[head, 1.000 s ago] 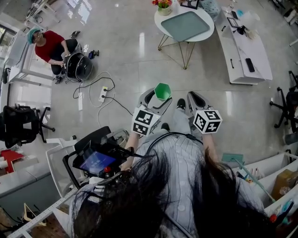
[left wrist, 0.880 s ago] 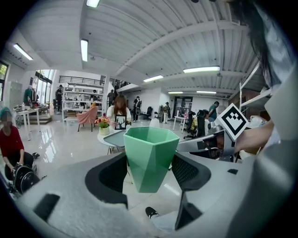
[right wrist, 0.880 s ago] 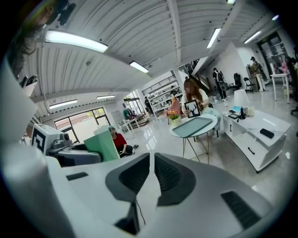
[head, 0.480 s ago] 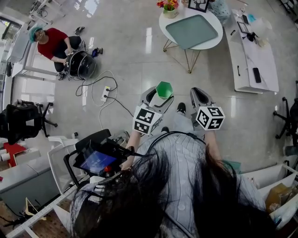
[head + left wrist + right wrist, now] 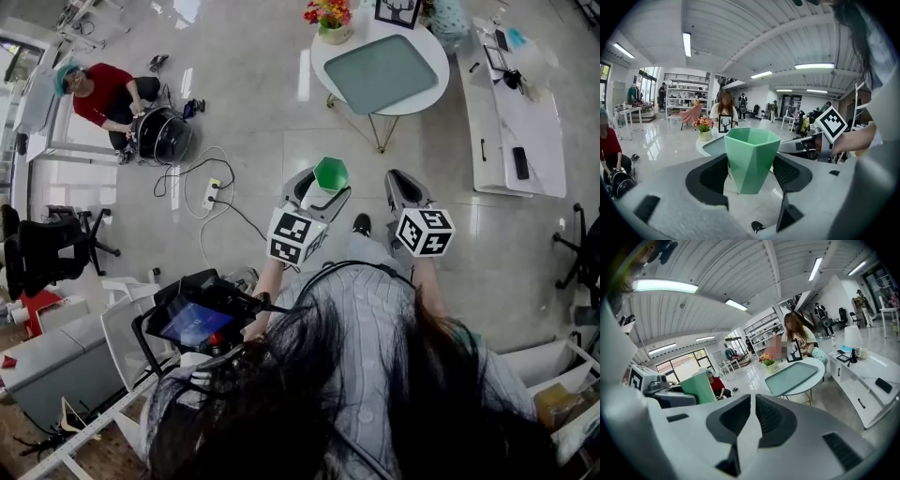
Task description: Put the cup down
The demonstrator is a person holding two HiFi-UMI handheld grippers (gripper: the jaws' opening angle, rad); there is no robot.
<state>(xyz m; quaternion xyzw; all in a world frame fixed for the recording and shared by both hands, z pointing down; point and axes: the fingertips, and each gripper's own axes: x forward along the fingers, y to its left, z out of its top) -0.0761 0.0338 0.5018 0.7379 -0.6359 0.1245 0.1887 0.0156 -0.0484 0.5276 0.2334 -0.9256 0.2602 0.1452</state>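
**Green cup held in the air, short of the table**

Item: one green faceted cup (image 5: 751, 157), upright, gripped on both sides by the jaws of the left gripper (image 5: 323, 190). It hangs over the glossy tiled floor (image 5: 253, 122), well apart from the round white table (image 5: 322, 64) that bears a grey-green tray (image 5: 380, 58). Right gripper (image 5: 753, 401): jaws together with nothing between them, carried just beside the left.

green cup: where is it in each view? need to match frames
Head view: cup centre, below the round table.
Left gripper view: cup dead centre, between the jaws.
Right gripper view: cup left, mid-height, partly hidden.
Shared landmark: flower pot on the round table.
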